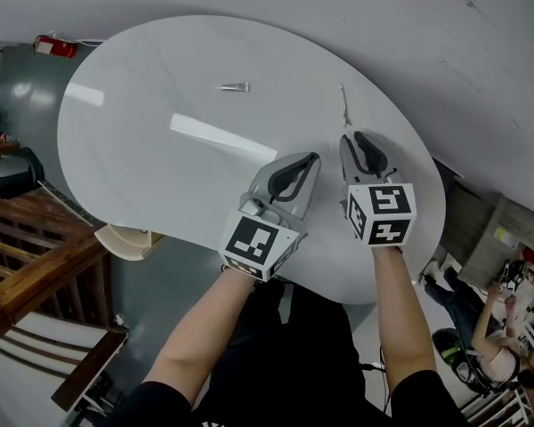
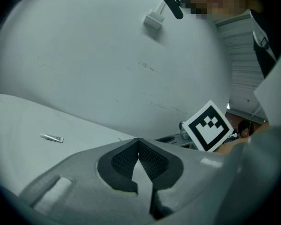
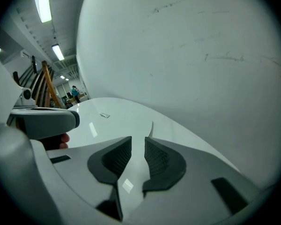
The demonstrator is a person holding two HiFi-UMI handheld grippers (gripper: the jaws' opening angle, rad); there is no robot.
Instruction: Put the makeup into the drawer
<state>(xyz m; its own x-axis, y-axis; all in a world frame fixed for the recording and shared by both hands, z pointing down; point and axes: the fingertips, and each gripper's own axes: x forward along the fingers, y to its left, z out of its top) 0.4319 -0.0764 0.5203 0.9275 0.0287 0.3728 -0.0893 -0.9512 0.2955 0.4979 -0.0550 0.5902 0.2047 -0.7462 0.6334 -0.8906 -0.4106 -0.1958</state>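
round white table (image 1: 160, 149), wooden railing (image 1: 36, 265), grey floor (image 1: 481, 25)

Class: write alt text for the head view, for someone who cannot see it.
A person holds two empty grippers side by side over a round white table, the left gripper shut, the right gripper slightly open. A small tube lies farther out; a thin stick lies beyond the right gripper.

table (image 1: 151, 158) glossy white | tube (image 1: 234, 86) silver | left gripper (image 1: 313, 157), right gripper (image 1: 351, 135) grey, black ribbed pads (image 2: 124, 161), black-white square markers | extinguisher (image 1: 55, 46) red
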